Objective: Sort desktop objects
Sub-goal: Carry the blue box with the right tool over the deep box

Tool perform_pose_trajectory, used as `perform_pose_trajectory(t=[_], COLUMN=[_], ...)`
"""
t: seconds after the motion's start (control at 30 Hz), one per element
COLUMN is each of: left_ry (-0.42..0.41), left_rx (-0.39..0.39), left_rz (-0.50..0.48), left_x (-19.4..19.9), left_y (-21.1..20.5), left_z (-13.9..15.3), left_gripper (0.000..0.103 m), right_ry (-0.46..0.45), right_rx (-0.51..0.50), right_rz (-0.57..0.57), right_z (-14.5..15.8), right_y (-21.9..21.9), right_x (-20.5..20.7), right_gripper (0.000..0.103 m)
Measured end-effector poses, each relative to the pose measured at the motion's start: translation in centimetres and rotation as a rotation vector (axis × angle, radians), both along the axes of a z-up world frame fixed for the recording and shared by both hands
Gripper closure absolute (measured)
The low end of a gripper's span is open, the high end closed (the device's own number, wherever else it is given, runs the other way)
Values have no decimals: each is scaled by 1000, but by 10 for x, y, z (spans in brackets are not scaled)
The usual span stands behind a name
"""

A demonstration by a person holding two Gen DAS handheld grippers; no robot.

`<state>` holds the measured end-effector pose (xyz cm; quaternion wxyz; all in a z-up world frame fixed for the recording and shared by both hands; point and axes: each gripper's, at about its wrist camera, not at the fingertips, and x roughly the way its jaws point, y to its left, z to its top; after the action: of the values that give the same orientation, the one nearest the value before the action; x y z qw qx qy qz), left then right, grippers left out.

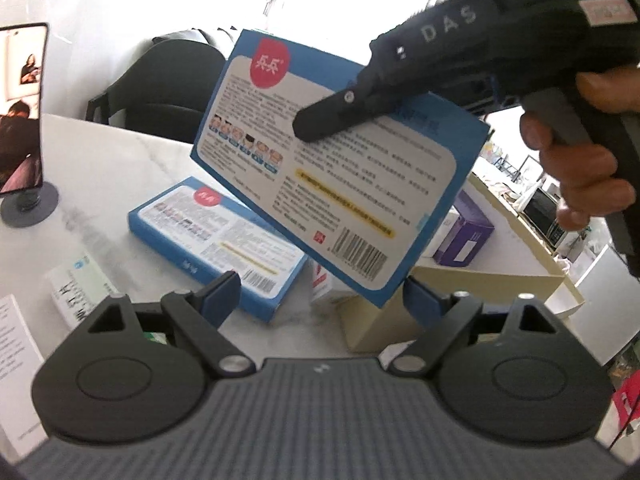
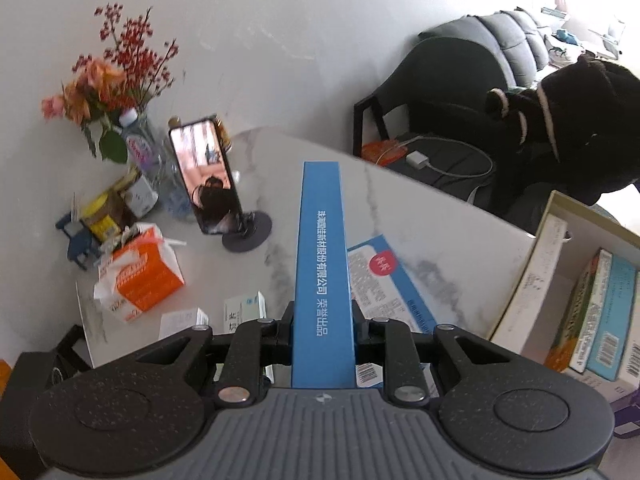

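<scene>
Blue flat cardboard box (image 1: 340,168) aloft above the white marble tabletop (image 1: 116,168), pinched across its thin sides by the right gripper (image 2: 322,326), jaws clamped tight on it; left gripper (image 1: 316,294) hovering below with jaws spread wide, nothing between them; twin blue box (image 1: 224,240) lying flat on the table beneath; cream open storage box (image 2: 532,276) off to the right, cartons already standing inside. Best carried level and edge-first toward that cream box; grip kept firm so the long box doesn't swing; lowered upright beside the standing cartons, then released.
</scene>
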<state>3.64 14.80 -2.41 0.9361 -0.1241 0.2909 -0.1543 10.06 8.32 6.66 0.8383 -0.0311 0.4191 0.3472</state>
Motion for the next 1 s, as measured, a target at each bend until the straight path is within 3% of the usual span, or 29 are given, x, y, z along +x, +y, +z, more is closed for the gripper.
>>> perform_pose_trajectory(t=[0.6, 1.0], left_ry=[-38, -7], left_rx=[20, 31], left_rz=[-76, -79], left_x=[36, 57], left_y=[-44, -57], left_z=[20, 18], left_gripper=[14, 14], right_ry=[-31, 21], right_rx=[112, 193], right_rz=[-210, -327], right_z=[22, 8], right_y=[-77, -111], right_x=[9, 27], right_gripper=[78, 78])
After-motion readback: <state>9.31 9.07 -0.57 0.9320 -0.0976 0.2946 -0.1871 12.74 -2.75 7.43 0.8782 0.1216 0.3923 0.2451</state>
